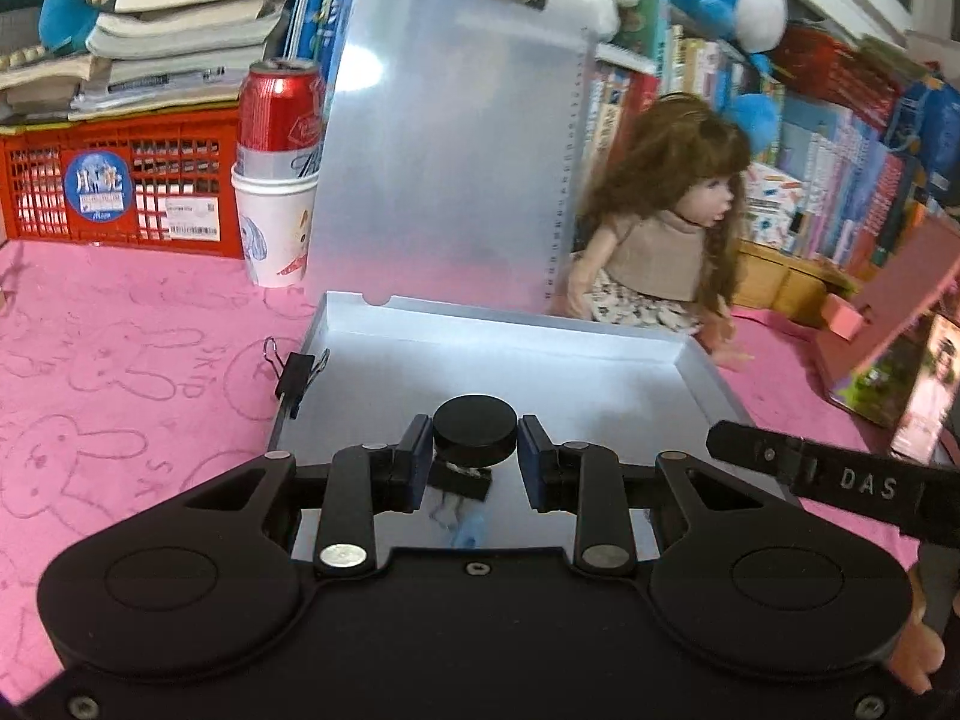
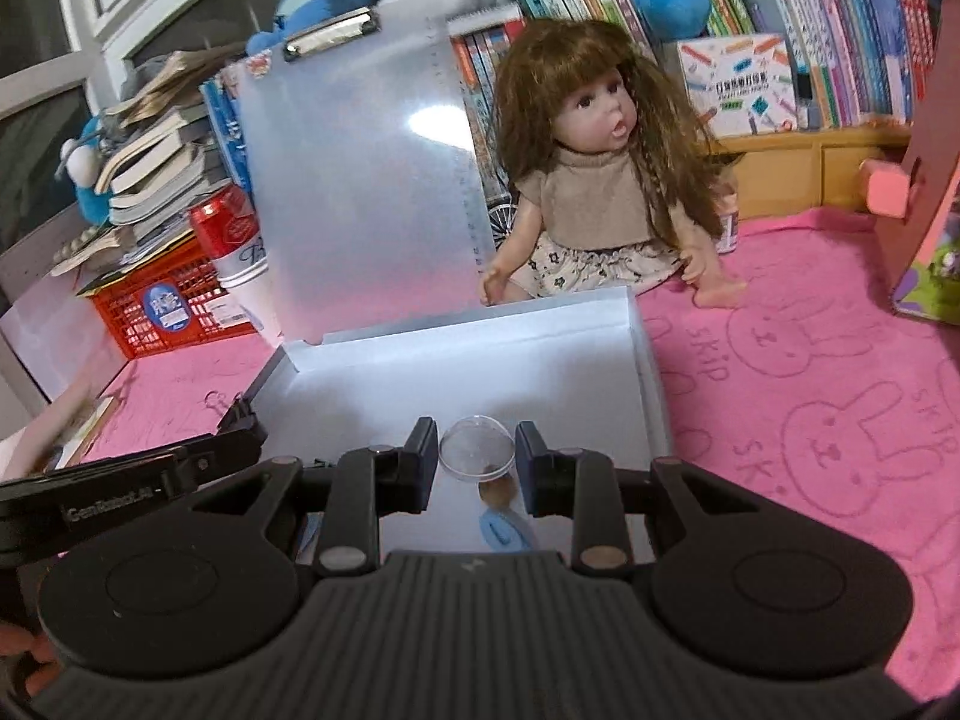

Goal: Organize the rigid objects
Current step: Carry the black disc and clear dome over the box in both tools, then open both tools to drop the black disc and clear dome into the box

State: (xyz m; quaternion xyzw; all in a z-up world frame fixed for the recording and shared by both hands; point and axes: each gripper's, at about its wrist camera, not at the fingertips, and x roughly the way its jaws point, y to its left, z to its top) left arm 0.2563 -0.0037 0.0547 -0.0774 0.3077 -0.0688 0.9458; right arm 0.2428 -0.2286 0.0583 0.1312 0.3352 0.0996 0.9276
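Your left gripper (image 1: 474, 456) clamps a round black lid (image 1: 475, 429) above the shallow white open box (image 1: 690, 360). Your right gripper (image 2: 474, 459) pinches a clear round plastic container (image 2: 477, 450) over that box. Behind the box sits a long-haired brown doll (image 2: 591, 180).

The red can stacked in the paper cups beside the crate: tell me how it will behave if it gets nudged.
The red can stands tall in the paper cups, so the stack looks top-heavy and apt to tip. The cups are thin paper on soft pink cloth; they would probably slide or lean rather than resist. If it falls, the round can would likely roll.
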